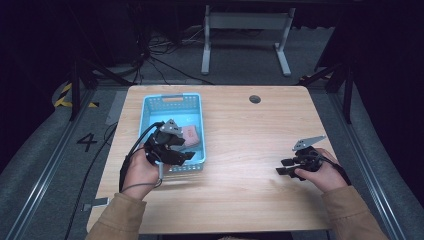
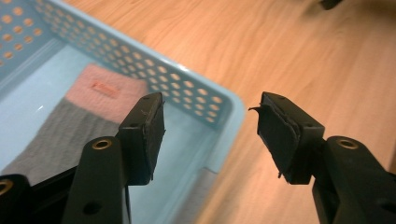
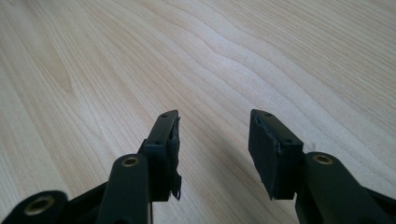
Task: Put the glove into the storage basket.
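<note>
I see a wooden table [image 1: 240,150] with a light blue perforated basket [image 1: 172,102] on its left half. Inside the basket lies a sock [image 2: 70,126], grey with a pink cuff, flat on the basket floor; in the high view its pink end [image 1: 190,134] shows just right of my left gripper.

My left gripper [image 1: 186,156] hangs over the basket's near right corner, held in my left hand [image 1: 142,170]. From the left gripper view its jaws stand wide apart with nothing between them: the left jaw is over the basket's inside, above the sock's grey part, and the right jaw is out over the bare table, with the basket's rim [image 2: 205,100] running between them. I cannot tell whether either jaw touches the rim. A cable [image 1: 131,155] loops from this gripper along the basket's left side.

My right gripper [image 1: 284,166] is well apart from the basket, low over the right half of the table in my right hand [image 1: 325,175], pointing left. In the right gripper view [image 3: 212,140] its jaws are open too, a moderate gap, with bare wood grain beneath and ahead.

Farther back on the table is a round dark grommet [image 1: 255,99]. Beyond the table stands a grey metal frame [image 1: 245,35] on the floor, with cables [image 1: 160,55] trailing to its left.
</note>
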`<state>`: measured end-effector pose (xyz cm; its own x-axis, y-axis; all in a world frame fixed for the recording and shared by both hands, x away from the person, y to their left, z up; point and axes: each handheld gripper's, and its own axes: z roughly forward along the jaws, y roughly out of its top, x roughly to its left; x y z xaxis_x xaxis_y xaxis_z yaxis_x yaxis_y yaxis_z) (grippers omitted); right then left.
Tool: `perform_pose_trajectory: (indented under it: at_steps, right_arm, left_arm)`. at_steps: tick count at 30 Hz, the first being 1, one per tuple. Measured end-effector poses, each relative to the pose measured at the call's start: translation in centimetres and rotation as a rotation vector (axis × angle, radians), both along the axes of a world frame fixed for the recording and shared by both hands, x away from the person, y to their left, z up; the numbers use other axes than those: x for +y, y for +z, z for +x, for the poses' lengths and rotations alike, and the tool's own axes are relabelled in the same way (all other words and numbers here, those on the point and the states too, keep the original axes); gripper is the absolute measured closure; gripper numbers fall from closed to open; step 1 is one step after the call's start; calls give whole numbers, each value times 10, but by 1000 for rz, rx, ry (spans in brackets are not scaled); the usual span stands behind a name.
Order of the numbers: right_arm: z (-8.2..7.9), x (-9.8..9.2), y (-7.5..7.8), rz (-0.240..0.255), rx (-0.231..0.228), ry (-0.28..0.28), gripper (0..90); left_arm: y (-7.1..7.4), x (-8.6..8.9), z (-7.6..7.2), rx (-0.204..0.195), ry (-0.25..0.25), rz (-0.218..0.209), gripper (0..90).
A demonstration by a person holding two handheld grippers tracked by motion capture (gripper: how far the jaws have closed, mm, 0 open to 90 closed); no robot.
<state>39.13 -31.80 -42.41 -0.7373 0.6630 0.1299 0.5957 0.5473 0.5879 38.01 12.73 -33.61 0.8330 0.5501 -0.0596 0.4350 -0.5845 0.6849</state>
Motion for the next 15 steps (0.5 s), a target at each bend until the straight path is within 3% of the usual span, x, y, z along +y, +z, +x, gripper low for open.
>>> perform_pose_trajectory:
  at_steps: [3, 10, 13, 15]
  right_arm:
    - [0, 0, 0, 2, -1, 1, 533]
    - [-1, -2, -2, -1, 4, -4, 527]
    - [-2, -1, -3, -2, 6, -1, 522]
    - [-2, -1, -4, -2, 4, -1, 517]
  left_arm:
    - [-5, -5, -13, 17, -12, -8, 407]
    - [-15, -5, -25, 29, -37, -35, 395]
    - [-24, -1, -30, 15, -46, -77, 384]
    - [-30, -1, -31, 11, -56, -60, 380]
